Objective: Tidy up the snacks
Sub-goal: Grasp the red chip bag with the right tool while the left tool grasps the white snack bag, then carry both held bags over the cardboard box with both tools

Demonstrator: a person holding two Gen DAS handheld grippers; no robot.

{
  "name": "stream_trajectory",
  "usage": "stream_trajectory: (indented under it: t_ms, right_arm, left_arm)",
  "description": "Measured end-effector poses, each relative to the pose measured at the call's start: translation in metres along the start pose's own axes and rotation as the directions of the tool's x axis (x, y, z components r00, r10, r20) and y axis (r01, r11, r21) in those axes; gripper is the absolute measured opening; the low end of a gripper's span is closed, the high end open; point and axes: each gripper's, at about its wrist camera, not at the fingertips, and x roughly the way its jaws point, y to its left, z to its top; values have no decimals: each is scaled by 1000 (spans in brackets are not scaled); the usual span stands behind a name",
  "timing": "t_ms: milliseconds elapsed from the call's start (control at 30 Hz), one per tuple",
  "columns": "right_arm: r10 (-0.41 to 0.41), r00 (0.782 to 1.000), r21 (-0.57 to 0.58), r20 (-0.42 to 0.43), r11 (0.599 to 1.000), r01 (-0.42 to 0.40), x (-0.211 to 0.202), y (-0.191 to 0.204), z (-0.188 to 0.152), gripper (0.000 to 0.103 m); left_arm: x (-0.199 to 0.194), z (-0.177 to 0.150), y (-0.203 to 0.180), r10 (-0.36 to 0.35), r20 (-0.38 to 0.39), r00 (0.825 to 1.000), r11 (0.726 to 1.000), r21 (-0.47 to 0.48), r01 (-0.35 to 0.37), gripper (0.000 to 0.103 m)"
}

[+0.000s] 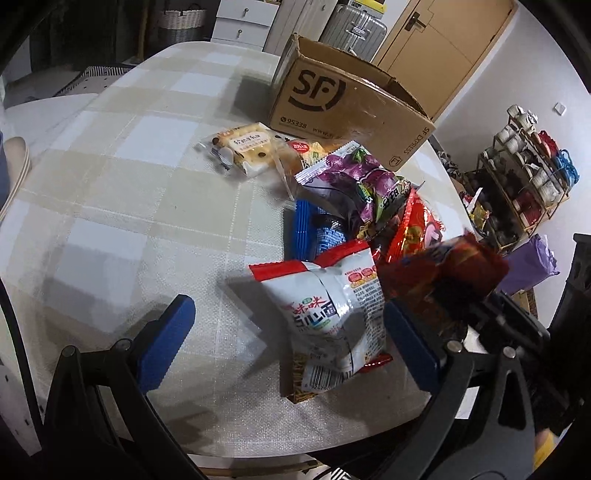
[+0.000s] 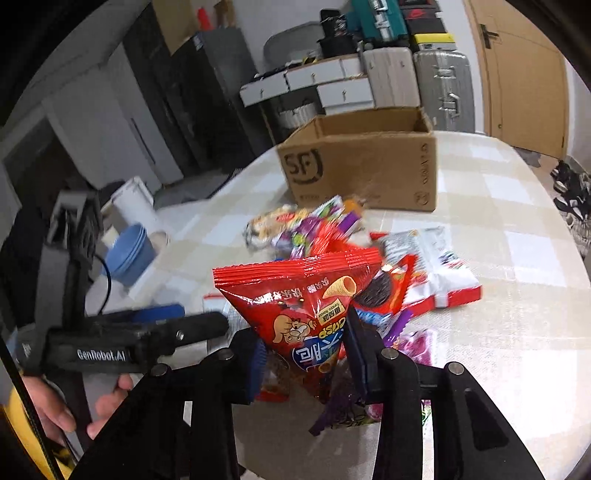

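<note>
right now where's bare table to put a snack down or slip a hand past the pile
Bare tablecloth lies left of the cracker pack and white noodle bag, and right of the cardboard box in the right wrist view. It is crowded in front of the box, around the purple bag.

Domestic premises, a cluttered living or storage room. Evidence: checked-cloth table [image 1: 122, 155], wooden door [image 2: 524, 74], suitcases [image 2: 443, 85], white drawers [image 2: 325, 83], wicker basket [image 1: 183, 20], shoe rack [image 1: 532, 173], courier box [image 1: 351, 107] beside snack packets [image 1: 332, 310].
</note>
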Motion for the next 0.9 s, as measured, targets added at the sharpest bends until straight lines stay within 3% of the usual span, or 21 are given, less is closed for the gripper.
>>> stream_trajectory:
  t_ms: [167, 467, 533, 667, 900]
  right_arm:
    - [24, 998, 37, 59, 999, -27, -18, -6, 7, 38]
    - [51, 993, 91, 110, 994, -61, -36, -17, 7, 38]
    - [52, 992, 90, 111, 994, -63, -37, -18, 7, 38]
    - [57, 992, 83, 113, 994, -66, -39, -17, 7, 38]
    - [53, 993, 93, 106, 994, -63, -40, -18, 4, 38]
  left_arm:
    - [4, -6, -6, 6, -4, 1000, 1000, 17, -6, 101]
    - [36, -9, -28, 117, -53, 992, 992, 55, -114, 100]
    - [37, -9, -29, 123, -54, 991, 991, 63, -120, 96]
    - [35, -9, -32, 130, -41, 991, 988, 96, -125, 64]
    - [27, -8, -27, 57, -48, 997, 991, 122, -51, 46]
